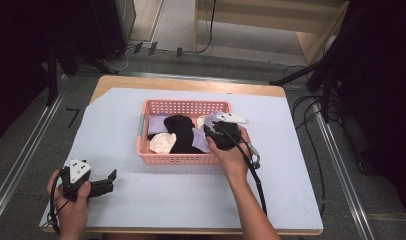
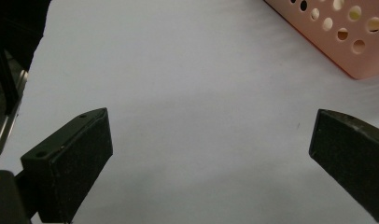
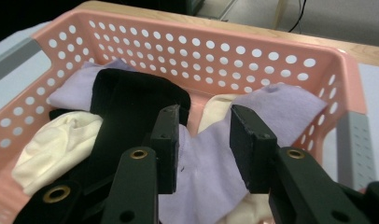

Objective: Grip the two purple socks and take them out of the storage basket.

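Lilac cloth (image 3: 211,172), soft and limp, lower centre of frame in the pink basket (image 3: 211,49); my right gripper (image 3: 204,135) straddles a fold, jaws spread, not yet pinching. I'd take that raised fold.

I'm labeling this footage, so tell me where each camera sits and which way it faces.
High view: above the table, looking forward and down at the pink basket; both forearms show.
Left gripper view: on the left gripper, facing white tabletop; its open jaws show.
Right gripper view: on the right gripper, facing into the basket at a purple cloth.
All share the basket.
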The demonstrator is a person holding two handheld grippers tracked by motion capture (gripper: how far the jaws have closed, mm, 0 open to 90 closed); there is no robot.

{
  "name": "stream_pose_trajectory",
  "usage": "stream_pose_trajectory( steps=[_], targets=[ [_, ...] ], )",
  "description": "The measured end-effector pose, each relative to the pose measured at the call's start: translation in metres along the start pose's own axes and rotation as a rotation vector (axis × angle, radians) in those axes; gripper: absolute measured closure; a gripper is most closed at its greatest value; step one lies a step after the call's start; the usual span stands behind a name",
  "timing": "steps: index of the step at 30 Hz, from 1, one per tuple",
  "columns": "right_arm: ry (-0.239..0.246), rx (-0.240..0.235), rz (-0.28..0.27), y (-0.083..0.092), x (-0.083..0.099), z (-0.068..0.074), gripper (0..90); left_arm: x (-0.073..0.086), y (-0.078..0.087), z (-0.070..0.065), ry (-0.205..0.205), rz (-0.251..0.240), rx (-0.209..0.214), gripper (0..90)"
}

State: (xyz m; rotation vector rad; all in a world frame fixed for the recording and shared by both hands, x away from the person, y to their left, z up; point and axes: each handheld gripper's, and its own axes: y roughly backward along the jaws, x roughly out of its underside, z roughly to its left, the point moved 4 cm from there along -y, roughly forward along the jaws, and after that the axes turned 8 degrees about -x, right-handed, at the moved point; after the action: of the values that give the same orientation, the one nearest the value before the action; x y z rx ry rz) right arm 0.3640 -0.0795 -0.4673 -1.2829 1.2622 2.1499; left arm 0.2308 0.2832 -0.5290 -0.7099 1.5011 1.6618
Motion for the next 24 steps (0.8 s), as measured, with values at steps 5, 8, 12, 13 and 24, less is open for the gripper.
stream_pose_trajectory(
  steps=[5,8,12,13,24],
  targets=[
    [-0.011,0.0,0.036,-0.015,-0.004,0.0,64.3,0.0,0.0,0.0,0.001,0.0,0.001,0.3],
    [-0.023,-0.004,0.06,-0.022,-0.005,0.0,64.2,0.0,0.0,0.0,0.0,0.004,0.001,0.3],
    [-0.046,0.009,0.126,-0.034,-0.005,0.001,64.1,0.0,0.0,0.0,-0.006,0.006,0.002,0.3],
    [-0.07,0.003,0.187,-0.04,-0.005,0.002,63.5,0.0,0.0,0.0,-0.009,0.009,0.002,0.3],
    [-0.063,0.016,0.524,-0.065,0.005,0.011,52.6,0.0,0.0,-0.001,-0.011,0.008,0.0,0.4]
  ],
)
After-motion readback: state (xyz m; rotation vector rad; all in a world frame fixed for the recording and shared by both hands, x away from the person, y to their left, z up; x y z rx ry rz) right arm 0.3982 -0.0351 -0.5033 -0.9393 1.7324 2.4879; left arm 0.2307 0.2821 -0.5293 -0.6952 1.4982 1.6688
